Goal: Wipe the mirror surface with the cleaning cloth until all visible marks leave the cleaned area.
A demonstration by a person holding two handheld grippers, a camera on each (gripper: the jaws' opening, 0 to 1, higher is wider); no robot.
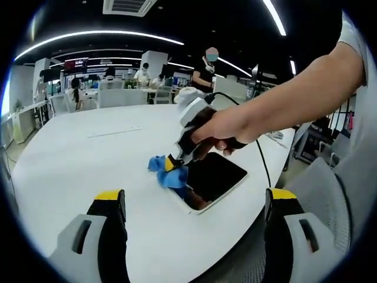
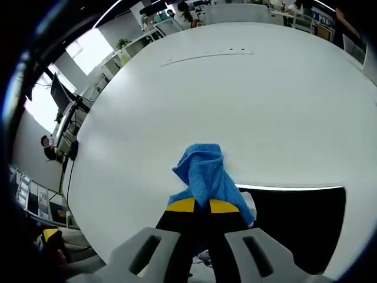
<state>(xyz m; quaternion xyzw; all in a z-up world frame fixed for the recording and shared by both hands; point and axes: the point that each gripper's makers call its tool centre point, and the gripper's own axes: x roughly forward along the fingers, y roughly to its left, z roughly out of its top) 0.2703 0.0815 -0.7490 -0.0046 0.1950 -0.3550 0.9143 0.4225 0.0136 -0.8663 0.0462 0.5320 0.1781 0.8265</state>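
No lettering can be read in either view. A red-lit sign (image 1: 75,63) hangs from the ceiling at the far end of the room in the left gripper view, but its characters are too small and blurred to make out. The white table (image 2: 247,112), the blue cloth (image 2: 203,168) and the dark mirror (image 2: 300,221) carry no legible label, brand or number.

Blue cleaning cloth (image 2: 204,174) bunched, draped over corner of dark, white-framed mirror (image 1: 215,177) lying flat.
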